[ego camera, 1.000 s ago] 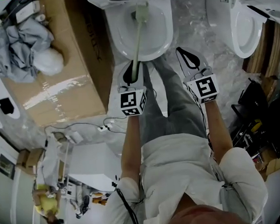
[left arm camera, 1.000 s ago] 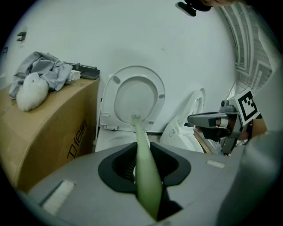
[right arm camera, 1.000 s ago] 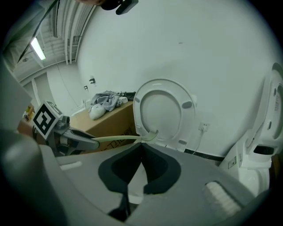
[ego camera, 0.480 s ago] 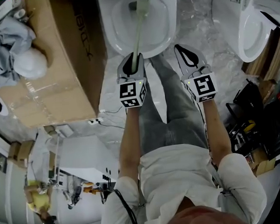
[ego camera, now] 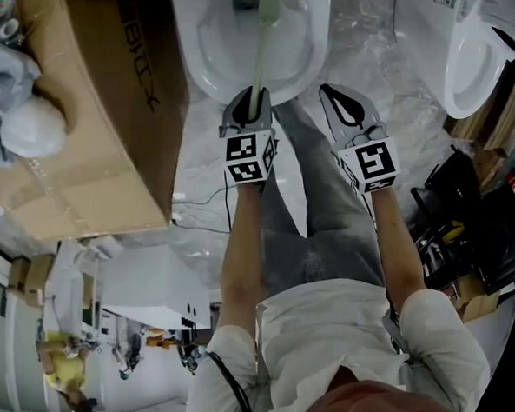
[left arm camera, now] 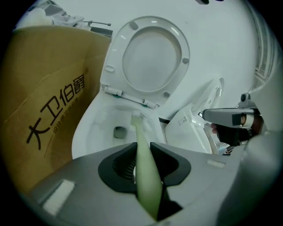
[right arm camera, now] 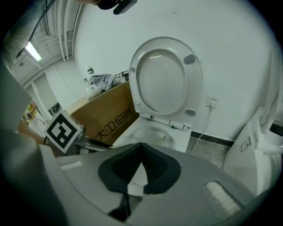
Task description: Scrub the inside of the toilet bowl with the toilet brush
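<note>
Between the fingers of the left gripper (ego camera: 249, 98) sits the pale green handle of the toilet brush (ego camera: 261, 52), clamped tight. Beyond the fingertips the shaft runs forward and down into the toilet bowl (ego camera: 197, 48), with its bristle head beside the drain hole. Just right of those fingers, the right gripper (right arm camera: 141, 148) has its fingers closed together on nothing, with the tips near the bowl's front rim. Ahead of both pairs of fingers the seat and lid (left arm camera: 152, 57) stand raised. Left of the left fingers stands a cardboard box (ego camera: 87, 124), and right of the right fingers is a second toilet (ego camera: 466, 57)
</note>
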`<control>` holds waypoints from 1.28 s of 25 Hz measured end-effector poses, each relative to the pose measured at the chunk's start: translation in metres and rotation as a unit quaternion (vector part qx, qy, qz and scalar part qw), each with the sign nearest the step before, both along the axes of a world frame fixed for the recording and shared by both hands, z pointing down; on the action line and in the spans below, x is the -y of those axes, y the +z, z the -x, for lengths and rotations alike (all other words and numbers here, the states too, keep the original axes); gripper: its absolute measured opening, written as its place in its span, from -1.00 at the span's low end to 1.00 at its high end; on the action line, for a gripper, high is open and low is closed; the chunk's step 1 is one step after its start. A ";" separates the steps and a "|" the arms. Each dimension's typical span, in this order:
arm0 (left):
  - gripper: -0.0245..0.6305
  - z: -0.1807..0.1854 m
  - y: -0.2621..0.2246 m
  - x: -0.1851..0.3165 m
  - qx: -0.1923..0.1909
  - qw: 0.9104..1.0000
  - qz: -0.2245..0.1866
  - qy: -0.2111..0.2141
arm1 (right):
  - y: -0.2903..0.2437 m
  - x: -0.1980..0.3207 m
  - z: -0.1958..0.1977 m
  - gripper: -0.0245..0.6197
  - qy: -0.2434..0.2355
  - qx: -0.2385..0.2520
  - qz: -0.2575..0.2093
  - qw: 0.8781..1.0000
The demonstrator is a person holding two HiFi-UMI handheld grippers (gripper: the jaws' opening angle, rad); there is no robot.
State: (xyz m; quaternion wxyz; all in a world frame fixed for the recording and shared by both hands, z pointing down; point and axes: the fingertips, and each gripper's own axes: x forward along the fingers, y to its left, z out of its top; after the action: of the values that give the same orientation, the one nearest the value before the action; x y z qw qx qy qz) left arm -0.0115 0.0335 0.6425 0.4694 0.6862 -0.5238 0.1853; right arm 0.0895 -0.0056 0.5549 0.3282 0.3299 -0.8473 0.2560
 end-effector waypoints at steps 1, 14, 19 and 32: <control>-0.58 -0.003 0.005 0.000 -0.003 1.000 0.005 -0.002 | 0.002 -0.001 -0.001 -0.92 0.000 0.000 0.002 1.000; -0.58 -0.032 0.042 -0.009 -0.043 0.996 0.075 -0.016 | 0.018 -0.005 -0.010 -0.92 0.007 -0.004 0.013 1.000; -0.58 -0.030 0.043 -0.013 -0.044 0.995 0.085 -0.009 | 0.017 -0.008 -0.011 -0.92 0.013 -0.001 0.013 1.000; -0.59 -0.020 0.032 -0.048 -0.005 0.991 0.107 0.085 | 0.016 -0.025 -0.003 -0.92 0.034 0.012 0.013 0.999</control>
State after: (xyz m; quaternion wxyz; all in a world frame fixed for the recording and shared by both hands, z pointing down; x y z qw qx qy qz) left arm 0.0081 0.0812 0.6747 0.5253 0.6752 -0.4380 0.2763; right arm 0.0922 0.0195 0.5705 0.3133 0.3511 -0.8361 0.2821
